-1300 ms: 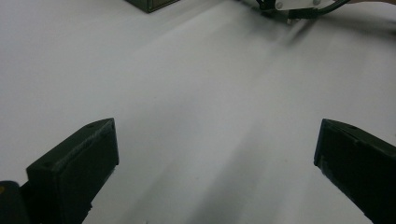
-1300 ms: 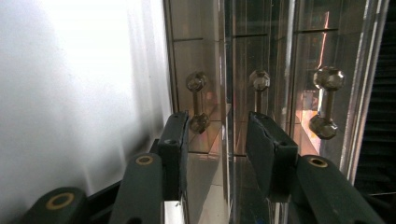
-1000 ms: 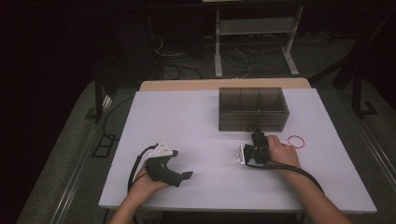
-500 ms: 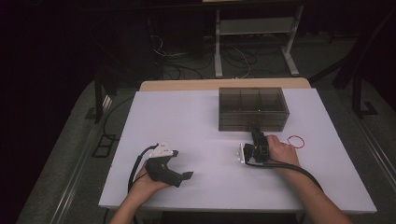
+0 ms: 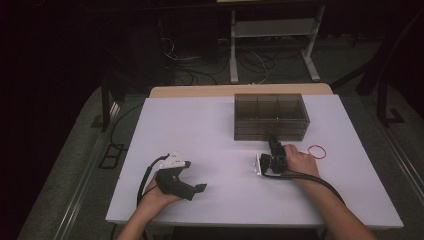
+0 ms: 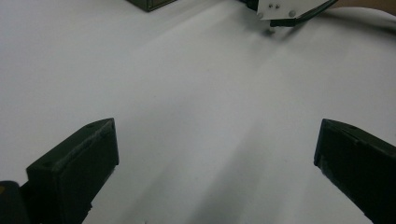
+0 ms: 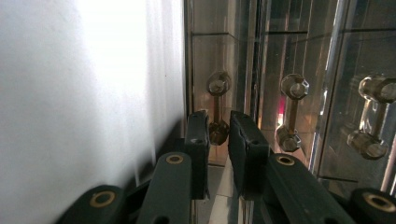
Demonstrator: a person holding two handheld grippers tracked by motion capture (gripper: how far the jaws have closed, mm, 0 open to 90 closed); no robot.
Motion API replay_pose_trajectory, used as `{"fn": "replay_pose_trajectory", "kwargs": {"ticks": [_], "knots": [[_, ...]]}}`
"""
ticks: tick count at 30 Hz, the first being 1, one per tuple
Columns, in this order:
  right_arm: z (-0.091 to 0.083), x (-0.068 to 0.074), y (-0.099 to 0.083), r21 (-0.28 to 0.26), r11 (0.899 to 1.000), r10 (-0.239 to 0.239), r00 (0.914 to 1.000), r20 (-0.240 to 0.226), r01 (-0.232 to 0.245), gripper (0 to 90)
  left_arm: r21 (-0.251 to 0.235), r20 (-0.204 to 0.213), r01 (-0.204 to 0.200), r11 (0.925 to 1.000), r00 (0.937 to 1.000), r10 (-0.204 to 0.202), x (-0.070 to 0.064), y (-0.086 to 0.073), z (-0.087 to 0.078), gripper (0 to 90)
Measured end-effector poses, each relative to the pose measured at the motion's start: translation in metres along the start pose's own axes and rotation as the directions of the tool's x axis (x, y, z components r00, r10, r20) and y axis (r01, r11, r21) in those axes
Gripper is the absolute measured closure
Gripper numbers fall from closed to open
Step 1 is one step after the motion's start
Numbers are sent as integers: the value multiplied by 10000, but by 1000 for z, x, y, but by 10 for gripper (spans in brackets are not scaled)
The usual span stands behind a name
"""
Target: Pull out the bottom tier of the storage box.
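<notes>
Clear smoky plastic drawer box [image 5: 270, 116] on the white desk [image 5: 210, 130] directly ahead of the right claw [image 5: 273, 143], red rubber band [image 5: 318, 151] to its right, left claw [image 5: 199, 188] well apart to its left.

From my seat I look down on a white table [image 5: 200, 135] lit brightly against a dark room. A strip of pale wood [image 5: 200, 91] shows along its far edge. Beyond it, in the upper middle of the frame, a white metal stand [image 5: 272, 30] rises from grey floor [image 5: 350, 60], with cables [image 5: 250, 62] tangled around its feet. The upper left falls into blackness. A dark rail [image 5: 80, 195] runs along the lower left.
</notes>
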State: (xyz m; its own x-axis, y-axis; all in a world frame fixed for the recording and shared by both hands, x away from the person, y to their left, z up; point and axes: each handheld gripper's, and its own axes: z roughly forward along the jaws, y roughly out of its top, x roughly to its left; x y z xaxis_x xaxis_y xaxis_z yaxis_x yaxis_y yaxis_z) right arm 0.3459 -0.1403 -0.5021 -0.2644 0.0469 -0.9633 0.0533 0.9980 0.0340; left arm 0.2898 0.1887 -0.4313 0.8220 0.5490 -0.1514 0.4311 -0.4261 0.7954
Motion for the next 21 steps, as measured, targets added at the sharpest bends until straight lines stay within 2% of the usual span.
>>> {"fn": "replay_pose_trajectory", "kwargs": {"ticks": [10, 21], "knots": [[0, 0, -1, 45, 9999, -153, 9999, 59, 153, 776, -10, -4, 12, 10000, 10000, -12, 0, 0, 0, 0], [-1, -1, -1, 37, 9999, -95, 10000, -29, 95, 790, -4, 12, 40, 10000, 10000, -40, 0, 0, 0, 0]]}}
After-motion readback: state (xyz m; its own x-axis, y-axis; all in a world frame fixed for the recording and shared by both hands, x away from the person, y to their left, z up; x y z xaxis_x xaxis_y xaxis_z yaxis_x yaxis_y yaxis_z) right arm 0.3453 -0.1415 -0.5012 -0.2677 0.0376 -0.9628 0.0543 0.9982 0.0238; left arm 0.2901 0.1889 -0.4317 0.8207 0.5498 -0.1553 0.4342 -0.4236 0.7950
